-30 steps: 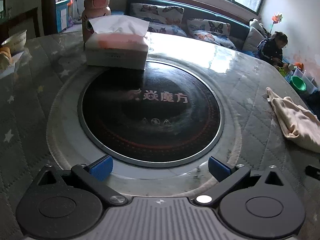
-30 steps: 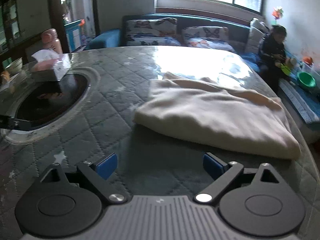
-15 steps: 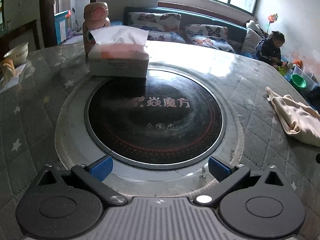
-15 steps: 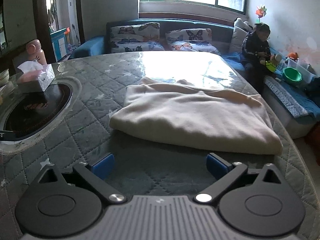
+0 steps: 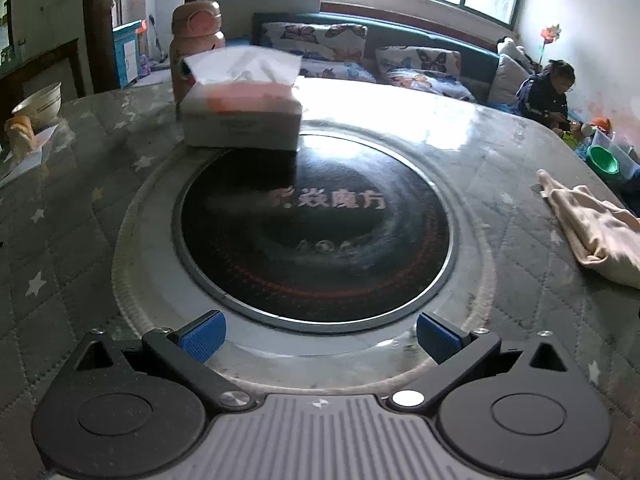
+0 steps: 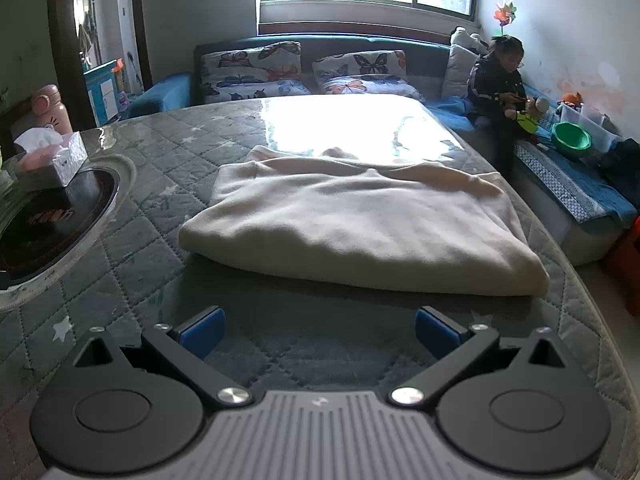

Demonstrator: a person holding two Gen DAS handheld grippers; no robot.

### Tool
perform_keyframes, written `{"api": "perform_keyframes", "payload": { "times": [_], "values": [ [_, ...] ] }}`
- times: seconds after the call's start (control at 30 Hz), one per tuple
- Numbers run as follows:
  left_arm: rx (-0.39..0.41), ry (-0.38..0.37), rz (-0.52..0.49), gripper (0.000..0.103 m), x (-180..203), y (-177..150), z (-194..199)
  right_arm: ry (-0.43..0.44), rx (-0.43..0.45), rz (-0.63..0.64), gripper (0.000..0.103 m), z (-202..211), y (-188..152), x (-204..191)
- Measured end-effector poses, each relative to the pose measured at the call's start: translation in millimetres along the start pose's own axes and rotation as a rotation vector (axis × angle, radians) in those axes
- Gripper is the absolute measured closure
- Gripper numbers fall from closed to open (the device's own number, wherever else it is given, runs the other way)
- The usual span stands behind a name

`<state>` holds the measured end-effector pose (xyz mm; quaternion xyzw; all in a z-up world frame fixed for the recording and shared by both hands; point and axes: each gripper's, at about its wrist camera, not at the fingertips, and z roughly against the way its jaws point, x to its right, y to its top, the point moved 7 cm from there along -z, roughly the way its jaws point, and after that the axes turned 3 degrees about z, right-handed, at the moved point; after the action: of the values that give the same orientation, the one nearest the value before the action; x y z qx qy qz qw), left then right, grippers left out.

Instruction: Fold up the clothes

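A cream garment (image 6: 360, 232) lies folded into a flat rectangle on the quilted table cover, straight ahead in the right wrist view. Its left end shows at the right edge of the left wrist view (image 5: 596, 232). My right gripper (image 6: 318, 334) is open and empty, just short of the garment's near fold. My left gripper (image 5: 318, 336) is open and empty, over the near rim of the round black cooktop (image 5: 316, 232), well left of the garment.
A tissue box (image 5: 242, 120) and a pink bottle (image 5: 196, 36) stand behind the cooktop. A bowl (image 5: 38, 104) sits at far left. A sofa (image 6: 320, 68) with a seated child (image 6: 500, 80) and a green basin (image 6: 570, 138) lie beyond the table's far and right edges.
Both grippers have drawn back and risen a little, staying open. The garment now sits more centred ahead of the right gripper. The garment itself has not moved.
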<state>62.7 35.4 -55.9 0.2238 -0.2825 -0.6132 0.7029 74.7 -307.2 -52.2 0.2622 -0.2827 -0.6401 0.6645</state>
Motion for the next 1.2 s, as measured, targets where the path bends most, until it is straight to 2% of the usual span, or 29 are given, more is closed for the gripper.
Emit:
{"api": "perform_keyframes", "payload": {
  "times": [0.27,0.67,1.0,1.2],
  "values": [
    [-0.010,-0.015,-0.035,0.000,20,-5,-4,-0.036,-0.001,-0.035,0.000,0,-4,16],
    [-0.019,0.062,-0.018,0.000,6,1,-7,-0.087,-0.011,-0.090,0.000,-12,-7,46],
    [-0.019,0.093,-0.031,0.000,3,4,-12,-0.157,-0.016,-0.146,0.000,-29,-6,83],
    [-0.012,0.120,-0.016,0.000,-9,11,-18,-0.170,-0.008,-0.173,0.000,-36,-5,95]
  ]
}}
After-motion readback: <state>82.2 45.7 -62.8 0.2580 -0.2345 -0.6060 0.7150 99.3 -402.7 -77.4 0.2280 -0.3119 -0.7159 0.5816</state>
